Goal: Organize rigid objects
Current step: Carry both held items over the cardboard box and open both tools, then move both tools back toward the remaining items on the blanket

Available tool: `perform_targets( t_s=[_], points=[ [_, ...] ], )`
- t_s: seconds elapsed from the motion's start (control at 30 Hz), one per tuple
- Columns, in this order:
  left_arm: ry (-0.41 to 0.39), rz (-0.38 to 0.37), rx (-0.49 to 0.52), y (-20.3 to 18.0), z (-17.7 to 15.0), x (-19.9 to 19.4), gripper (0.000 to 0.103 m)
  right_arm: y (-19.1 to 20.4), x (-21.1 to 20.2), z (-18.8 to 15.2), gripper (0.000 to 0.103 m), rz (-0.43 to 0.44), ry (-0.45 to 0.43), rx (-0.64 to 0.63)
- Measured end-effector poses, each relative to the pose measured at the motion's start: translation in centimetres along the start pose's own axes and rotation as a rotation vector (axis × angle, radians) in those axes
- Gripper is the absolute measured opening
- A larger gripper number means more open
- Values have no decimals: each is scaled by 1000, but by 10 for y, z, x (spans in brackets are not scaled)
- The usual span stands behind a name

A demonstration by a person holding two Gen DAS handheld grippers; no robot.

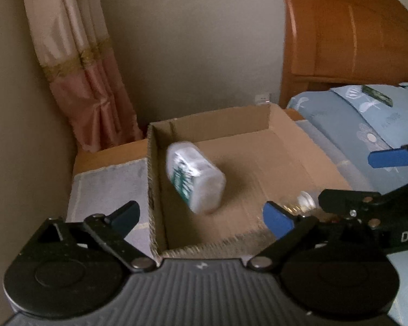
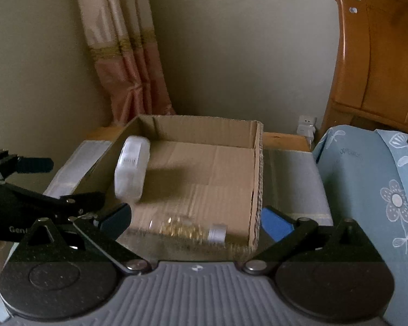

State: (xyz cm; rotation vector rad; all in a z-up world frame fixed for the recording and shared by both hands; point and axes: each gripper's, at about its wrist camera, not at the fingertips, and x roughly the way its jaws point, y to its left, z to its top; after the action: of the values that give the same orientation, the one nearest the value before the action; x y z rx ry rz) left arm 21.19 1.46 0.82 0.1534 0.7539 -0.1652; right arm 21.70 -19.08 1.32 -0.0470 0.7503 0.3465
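Note:
An open cardboard box (image 1: 269,119) (image 2: 201,127) sits on a grey-covered surface. A white plastic container with a green label (image 1: 194,176) is blurred and tilted inside the box near its left wall; it shows in the right wrist view (image 2: 132,171) too. A small clear bottle with gold contents and a white cap (image 2: 193,229) lies near the box's front wall; its cap shows in the left wrist view (image 1: 306,199). My left gripper (image 1: 201,217) is open and empty just before the box. My right gripper (image 2: 195,222) is open and empty over the box's front.
A bed with a blue flowered cover (image 1: 367,125) (image 2: 367,179) lies on the right, with a wooden headboard (image 1: 348,32) (image 2: 378,54) behind. A pink curtain (image 1: 76,62) hangs at the back left by the wall. A wall socket with a plug (image 2: 307,129) is behind the box.

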Motion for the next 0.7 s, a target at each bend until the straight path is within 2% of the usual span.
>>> perform_targets(
  t_s=[0.2,0.33,0.43,0.7],
  points=[
    [-12,-13,17,-8,-36,-25,97,3,-26,-38,103,15,10,-47],
    [4,-43,-33,-1,-65,-30,97,3,-36,-64,103,32,32,-65],
    [46,-69,-62,3,-90,-25,97,4,-38,-81,103,48,59,-74],
    [205,-75,-66,12,-134,11,97,17,-28,-116,103,117,143,-94]
  ],
)
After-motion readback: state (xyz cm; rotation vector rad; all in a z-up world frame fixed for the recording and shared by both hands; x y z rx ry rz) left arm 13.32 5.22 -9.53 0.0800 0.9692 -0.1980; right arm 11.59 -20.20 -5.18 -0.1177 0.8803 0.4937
